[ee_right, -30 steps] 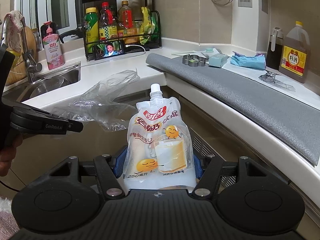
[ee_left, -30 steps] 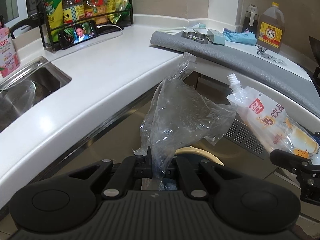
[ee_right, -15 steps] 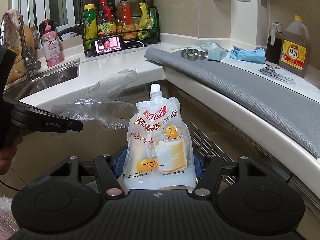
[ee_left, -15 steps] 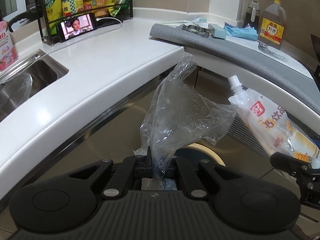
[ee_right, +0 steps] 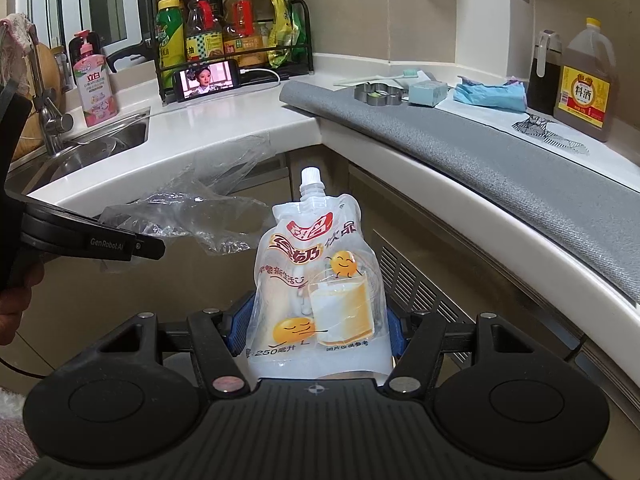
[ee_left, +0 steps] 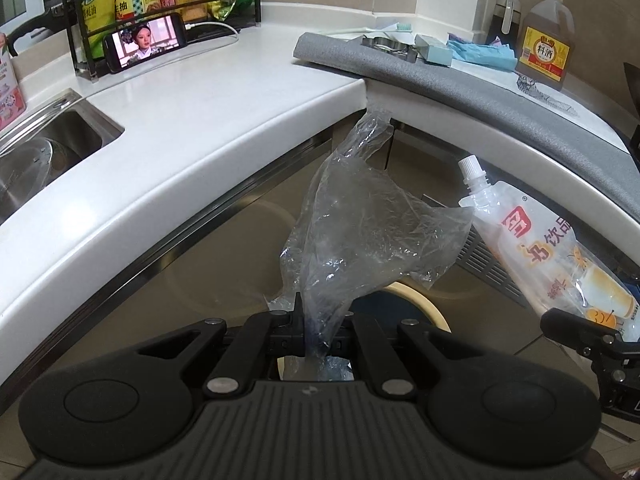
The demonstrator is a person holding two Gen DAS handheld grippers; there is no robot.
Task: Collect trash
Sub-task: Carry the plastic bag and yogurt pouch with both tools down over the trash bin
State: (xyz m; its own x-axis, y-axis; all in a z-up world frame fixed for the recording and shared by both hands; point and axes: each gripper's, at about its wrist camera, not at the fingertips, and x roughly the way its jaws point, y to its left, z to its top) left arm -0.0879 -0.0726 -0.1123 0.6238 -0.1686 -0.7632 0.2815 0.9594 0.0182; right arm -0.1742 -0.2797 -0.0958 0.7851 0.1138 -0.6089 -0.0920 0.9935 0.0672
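My left gripper (ee_left: 320, 326) is shut on a crumpled clear plastic bag (ee_left: 360, 228), which stands up from the jaws in front of the counter's corner. The bag also shows in the right wrist view (ee_right: 192, 216), sticking out of the left gripper (ee_right: 152, 246). My right gripper (ee_right: 318, 328) is shut on a white spouted drink pouch (ee_right: 320, 280) with yellow cartoon faces, held upright. The pouch shows at the right of the left wrist view (ee_left: 540, 248). Both grippers are below counter height. A round cream rim with a dark inside (ee_left: 420, 300) shows behind the bag, low down.
A white L-shaped counter (ee_left: 180, 120) carries a sink (ee_left: 48, 148), a rack of bottles (ee_right: 228, 36), a playing phone (ee_right: 208, 80) and a grey mat (ee_right: 460, 144) with a metal cutter, a sponge, a blue cloth and a brown jug (ee_right: 584, 88). Cabinet fronts with a vent grille (ee_right: 416, 284) lie below.
Both views have shifted slightly so that the counter sits a bit higher and farther. The bag and the pouch stay gripped as before.
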